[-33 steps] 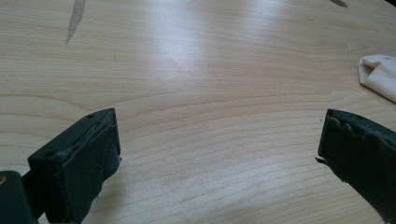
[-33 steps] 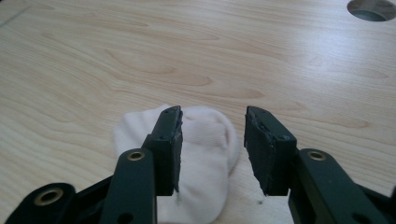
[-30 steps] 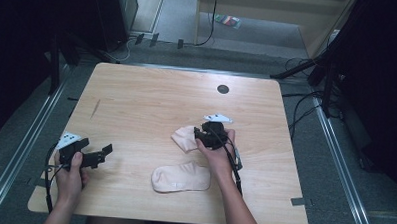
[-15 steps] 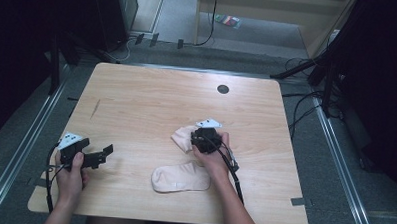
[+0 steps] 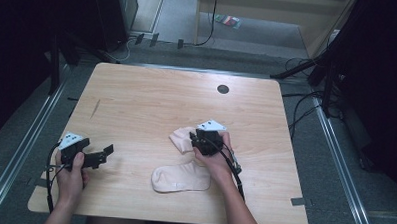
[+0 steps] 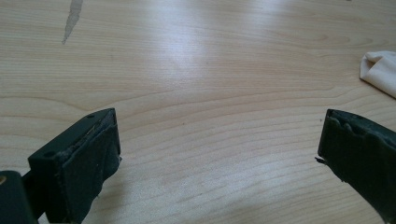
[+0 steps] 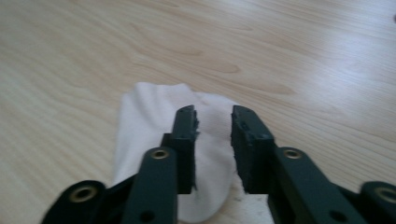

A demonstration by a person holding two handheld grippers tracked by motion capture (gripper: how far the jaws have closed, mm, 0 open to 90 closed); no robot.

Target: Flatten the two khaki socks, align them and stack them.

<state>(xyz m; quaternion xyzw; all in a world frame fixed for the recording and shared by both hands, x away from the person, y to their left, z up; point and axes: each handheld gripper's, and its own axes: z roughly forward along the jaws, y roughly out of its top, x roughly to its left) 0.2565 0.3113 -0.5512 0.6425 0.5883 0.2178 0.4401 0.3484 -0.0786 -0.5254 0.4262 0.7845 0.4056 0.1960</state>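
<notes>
While your right gripper (image 7: 213, 122) hangs over the upper sock (image 7: 154, 126), jaws slightly parted astride its cloth, your left gripper (image 6: 219, 154) sits spread wide, that sock off to its right.

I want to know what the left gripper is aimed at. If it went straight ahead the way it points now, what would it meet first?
Probably the far sock: the left gripper, jaws wide open over bare table, points roughly toward it, though depth is unclear.
</notes>
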